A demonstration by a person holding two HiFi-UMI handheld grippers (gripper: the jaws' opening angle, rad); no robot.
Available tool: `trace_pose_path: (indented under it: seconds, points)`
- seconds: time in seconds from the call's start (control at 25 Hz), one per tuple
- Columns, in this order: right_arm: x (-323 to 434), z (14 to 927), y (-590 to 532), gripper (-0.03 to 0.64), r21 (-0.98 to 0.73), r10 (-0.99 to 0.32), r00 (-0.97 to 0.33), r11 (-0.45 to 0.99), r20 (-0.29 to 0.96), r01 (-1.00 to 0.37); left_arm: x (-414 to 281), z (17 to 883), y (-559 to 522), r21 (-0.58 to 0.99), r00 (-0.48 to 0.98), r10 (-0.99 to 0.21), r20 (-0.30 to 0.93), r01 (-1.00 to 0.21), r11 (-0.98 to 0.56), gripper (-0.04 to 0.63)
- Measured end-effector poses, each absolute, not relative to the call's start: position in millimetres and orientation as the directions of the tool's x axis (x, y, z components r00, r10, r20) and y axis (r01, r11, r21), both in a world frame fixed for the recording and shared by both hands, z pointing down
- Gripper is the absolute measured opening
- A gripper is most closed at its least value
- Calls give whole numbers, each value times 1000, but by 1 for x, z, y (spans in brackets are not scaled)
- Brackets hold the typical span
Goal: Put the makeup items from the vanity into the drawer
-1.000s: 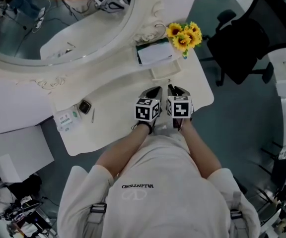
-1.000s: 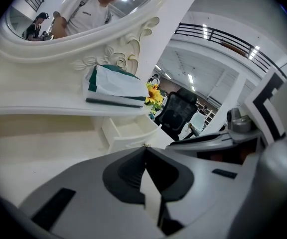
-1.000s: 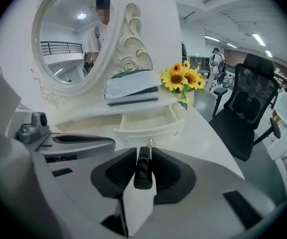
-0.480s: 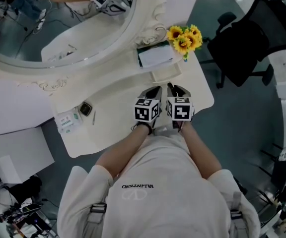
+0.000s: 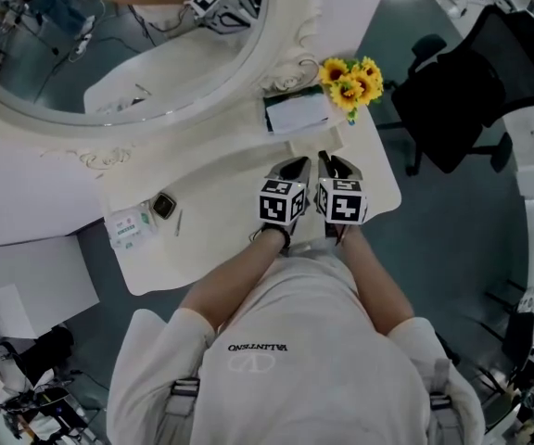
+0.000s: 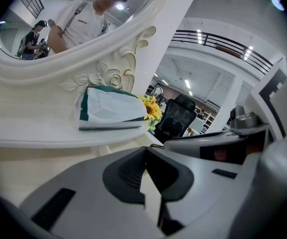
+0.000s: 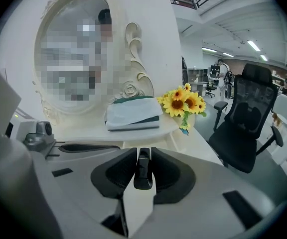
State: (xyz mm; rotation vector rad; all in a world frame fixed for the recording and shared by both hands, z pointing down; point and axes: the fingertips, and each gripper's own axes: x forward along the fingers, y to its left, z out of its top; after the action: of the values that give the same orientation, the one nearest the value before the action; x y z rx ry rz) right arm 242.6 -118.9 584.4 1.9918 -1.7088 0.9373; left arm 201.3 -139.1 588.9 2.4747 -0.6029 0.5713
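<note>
- Both grippers have lifted slightly above the vanity [image 5: 221, 191] top.
- Slim dark makeup item [image 7: 143, 176] sits clamped in the right gripper [image 7: 143, 153], over the vanity's right end.
- Left gripper [image 6: 145, 152], just beside it, has its jaws pressed together with nothing between them.
- Compact [image 5: 163, 205] and packet [image 5: 126, 227] lie at the vanity's left end.

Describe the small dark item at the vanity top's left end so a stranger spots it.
Find the big oval mirror in its white carved frame, then follow the cream vanity top below it to the left end. There a small dark square case lies between a flat white packet with green print and a thin stick; it alone is dark and square.
</note>
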Motion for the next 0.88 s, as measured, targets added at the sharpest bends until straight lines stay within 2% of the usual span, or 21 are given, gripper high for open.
trace_pose_path:
  seconds: [0.88]
  points:
    - [269, 589, -158, 101, -160, -740, 32, -187, 672, -969, 230, 589, -176, 343, 794, -342, 503, -546, -764, 2]
